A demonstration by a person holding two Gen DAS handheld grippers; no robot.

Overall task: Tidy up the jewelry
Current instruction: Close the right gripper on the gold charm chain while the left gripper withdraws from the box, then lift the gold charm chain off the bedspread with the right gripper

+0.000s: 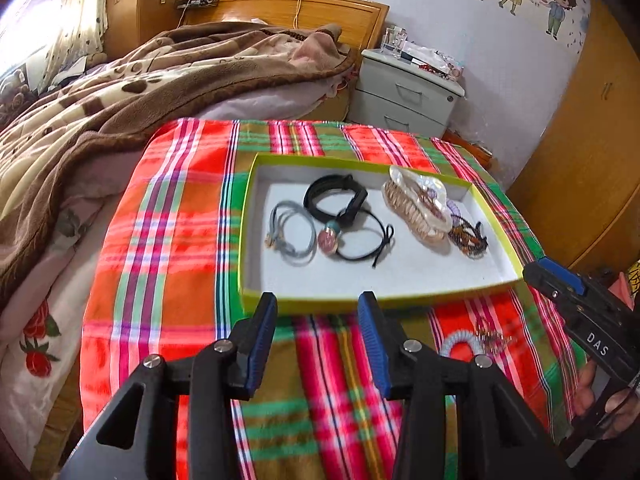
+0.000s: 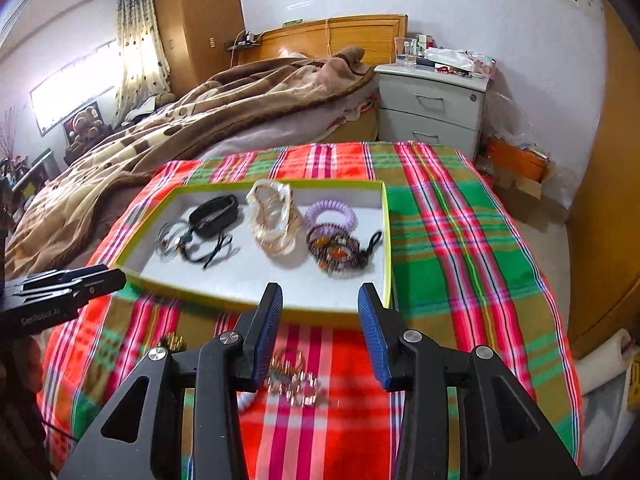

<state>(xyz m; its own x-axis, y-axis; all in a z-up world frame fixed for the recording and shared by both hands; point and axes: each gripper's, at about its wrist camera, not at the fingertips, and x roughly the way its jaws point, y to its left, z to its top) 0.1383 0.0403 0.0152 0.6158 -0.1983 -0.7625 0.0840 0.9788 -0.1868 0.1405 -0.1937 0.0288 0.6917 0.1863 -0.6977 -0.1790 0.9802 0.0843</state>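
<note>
A shallow white tray with a yellow-green rim (image 1: pixel 256 296) (image 2: pixel 384 240) lies on a plaid cloth. It holds a black band (image 1: pixel 332 196) (image 2: pixel 214 210), a grey cord loop (image 1: pixel 292 236), a black cord with a pink bead (image 1: pixel 330 240), a shell bracelet (image 1: pixel 416 210) (image 2: pixel 274 220), a dark beaded bracelet (image 1: pixel 468 238) (image 2: pixel 334 246) and a purple coil tie (image 2: pixel 330 214). A white coil tie (image 1: pixel 460 342) and a metallic bracelet (image 2: pixel 294 384) lie on the cloth in front of the tray. My left gripper (image 1: pixel 318 304) is open and empty before the tray. My right gripper (image 2: pixel 320 296) is open and empty above the metallic bracelet.
The plaid cloth (image 1: pixel 168 248) covers a small table beside a bed with a brown blanket (image 1: pixel 120 92). A grey nightstand (image 1: pixel 408 88) stands behind. A wooden wardrobe (image 1: pixel 580 140) is at the right.
</note>
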